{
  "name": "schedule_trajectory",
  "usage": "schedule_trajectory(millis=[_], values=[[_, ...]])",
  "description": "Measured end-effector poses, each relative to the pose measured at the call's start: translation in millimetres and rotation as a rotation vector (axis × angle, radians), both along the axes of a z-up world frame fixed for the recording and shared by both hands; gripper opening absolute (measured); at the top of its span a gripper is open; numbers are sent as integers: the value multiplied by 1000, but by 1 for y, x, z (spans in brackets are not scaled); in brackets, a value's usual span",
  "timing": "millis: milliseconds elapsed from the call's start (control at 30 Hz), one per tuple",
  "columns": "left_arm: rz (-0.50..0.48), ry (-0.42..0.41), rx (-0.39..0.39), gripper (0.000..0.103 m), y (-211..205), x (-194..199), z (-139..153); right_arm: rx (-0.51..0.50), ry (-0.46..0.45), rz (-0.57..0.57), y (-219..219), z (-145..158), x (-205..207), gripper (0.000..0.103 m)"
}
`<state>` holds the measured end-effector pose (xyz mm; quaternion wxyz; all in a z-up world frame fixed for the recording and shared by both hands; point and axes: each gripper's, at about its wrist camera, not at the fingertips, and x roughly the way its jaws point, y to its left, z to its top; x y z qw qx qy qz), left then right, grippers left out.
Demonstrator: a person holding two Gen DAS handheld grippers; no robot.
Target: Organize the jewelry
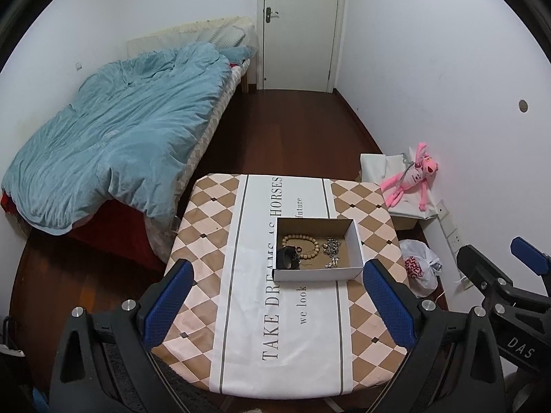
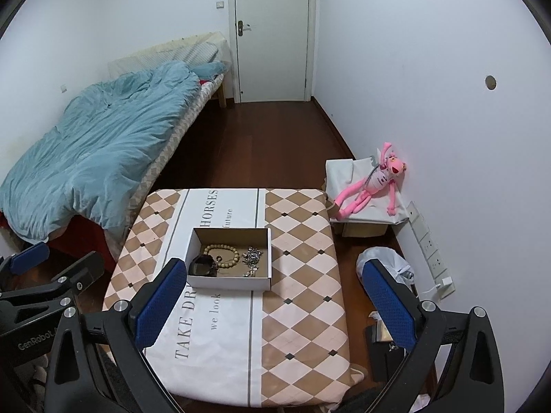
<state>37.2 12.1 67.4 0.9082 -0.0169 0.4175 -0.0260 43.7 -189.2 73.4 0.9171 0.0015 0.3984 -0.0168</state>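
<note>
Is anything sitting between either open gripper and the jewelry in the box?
Nothing visible does. The left gripper and right gripper hover open over bare tablecloth. The white box has no lid; only its near wall stands before the bead bracelet and silver chain.

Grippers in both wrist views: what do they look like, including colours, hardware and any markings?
Both are black angular frames with silver round bolts. Each finger carries a blue textured pad. The left gripper shows white "GenRobot" lettering in the right wrist view; the right gripper shows "DAS" in the left wrist view. No cables or sleeves are visible.
</note>
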Motion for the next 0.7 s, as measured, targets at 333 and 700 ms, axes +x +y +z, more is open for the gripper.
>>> schedule_trajectory(millis=[333, 700], values=[[-12, 98, 21, 100, -6, 42, -16, -23, 76, -17, -6, -18, 52, 103], [-17, 164, 43, 100, -11, 75, -29, -21, 181, -3, -8, -42, 97, 103]])
